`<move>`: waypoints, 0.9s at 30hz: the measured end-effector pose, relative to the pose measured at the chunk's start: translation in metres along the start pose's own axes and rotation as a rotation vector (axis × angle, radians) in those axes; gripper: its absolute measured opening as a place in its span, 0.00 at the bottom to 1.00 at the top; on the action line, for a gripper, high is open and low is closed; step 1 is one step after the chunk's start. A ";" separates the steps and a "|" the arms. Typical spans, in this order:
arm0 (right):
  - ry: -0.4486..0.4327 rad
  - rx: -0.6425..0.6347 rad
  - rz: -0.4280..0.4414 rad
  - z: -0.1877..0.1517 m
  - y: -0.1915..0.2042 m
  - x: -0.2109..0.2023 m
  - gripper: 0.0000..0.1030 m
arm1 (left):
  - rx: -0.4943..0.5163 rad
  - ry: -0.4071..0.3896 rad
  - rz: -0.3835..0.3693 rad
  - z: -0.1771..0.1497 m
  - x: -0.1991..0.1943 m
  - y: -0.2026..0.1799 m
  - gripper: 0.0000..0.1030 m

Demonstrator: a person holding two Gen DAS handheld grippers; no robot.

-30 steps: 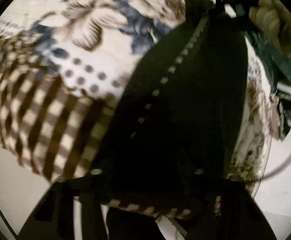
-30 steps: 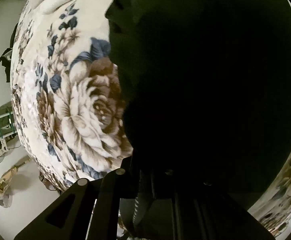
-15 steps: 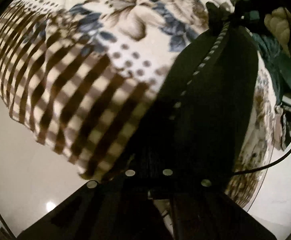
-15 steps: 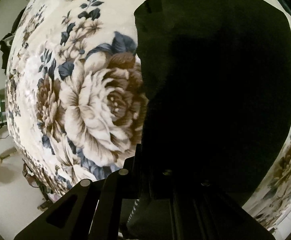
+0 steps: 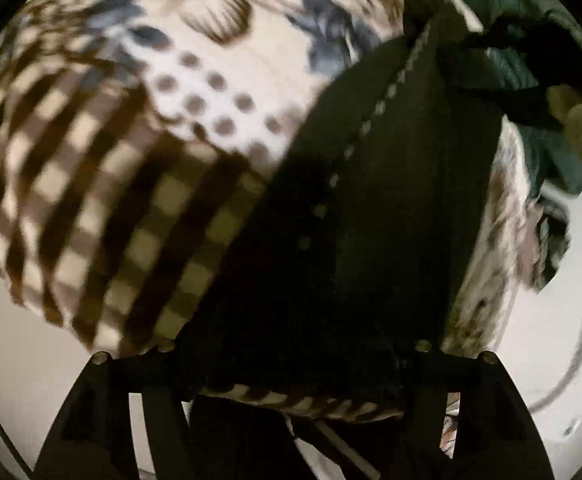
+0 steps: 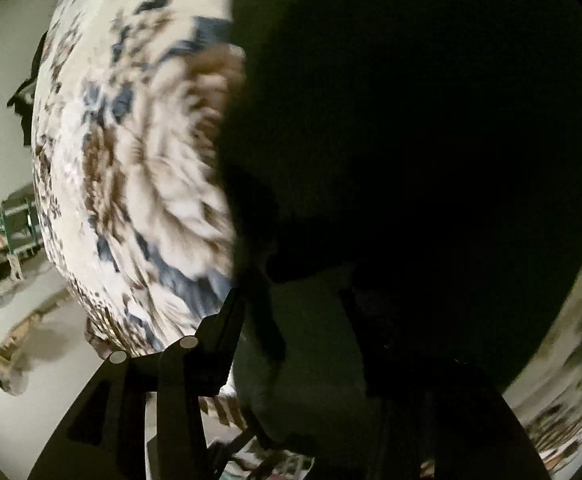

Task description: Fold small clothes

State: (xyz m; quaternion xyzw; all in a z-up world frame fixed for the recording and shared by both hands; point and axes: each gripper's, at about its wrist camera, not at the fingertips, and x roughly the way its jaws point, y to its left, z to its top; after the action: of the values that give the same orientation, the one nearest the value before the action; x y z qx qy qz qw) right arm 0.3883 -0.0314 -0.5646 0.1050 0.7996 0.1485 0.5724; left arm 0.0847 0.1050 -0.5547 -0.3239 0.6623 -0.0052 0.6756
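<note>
Left tool (image 5: 291,354): jaws have just been opening, now apart; black garment (image 5: 391,208) lies between them, not pinched.
Right tool (image 6: 355,320): jaws have just been opening; dark cloth hides any contact.
Garment: spread on the floral blanket (image 5: 219,92) of the bed.
Risk: released edge may spring back, undoing the fold.

I had both tongs angled steeply downward. The left tongs (image 5: 291,364) had just been opening, and their two dark fingers (image 5: 103,408) stood well apart at the bottom of the left wrist view. The right tongs (image 6: 303,360) had also just been opening; I could make out the left finger clearly, while the other was lost in darkness.
</note>
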 end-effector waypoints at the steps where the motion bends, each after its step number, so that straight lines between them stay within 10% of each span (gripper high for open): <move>1: -0.009 0.035 0.039 -0.003 -0.012 0.001 0.48 | 0.029 -0.016 0.034 -0.001 0.003 -0.005 0.54; 2: -0.015 0.048 0.059 -0.006 -0.014 0.004 0.48 | 0.050 -0.027 0.070 -0.002 0.004 -0.009 0.22; 3: -0.027 0.062 0.089 -0.006 -0.018 0.004 0.48 | 0.071 -0.029 0.106 -0.003 0.006 -0.013 0.11; 6: -0.068 0.013 0.138 -0.003 -0.005 0.007 0.38 | 0.091 -0.087 0.152 -0.011 -0.001 -0.021 0.11; 9: -0.053 -0.076 0.091 -0.006 0.021 0.021 0.03 | 0.115 -0.126 0.176 -0.018 -0.007 -0.031 0.11; 22: -0.062 -0.181 -0.053 -0.013 0.079 0.028 0.04 | -0.004 -0.110 0.129 -0.023 -0.030 -0.001 0.13; 24: -0.042 -0.182 -0.044 -0.014 0.067 0.025 0.06 | -0.024 -0.117 0.101 -0.027 -0.041 0.007 0.27; 26: -0.012 -0.185 0.043 -0.028 0.048 0.017 0.36 | -0.041 -0.127 0.103 -0.034 -0.055 0.016 0.73; 27: -0.005 -0.186 0.067 -0.041 0.034 0.011 0.46 | -0.046 -0.132 0.102 -0.037 -0.059 0.018 0.73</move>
State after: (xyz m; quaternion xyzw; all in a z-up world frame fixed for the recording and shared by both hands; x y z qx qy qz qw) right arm 0.3459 -0.0005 -0.5495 0.0783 0.7768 0.2408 0.5766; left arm 0.0370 0.1289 -0.5070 -0.3048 0.6320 0.0656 0.7095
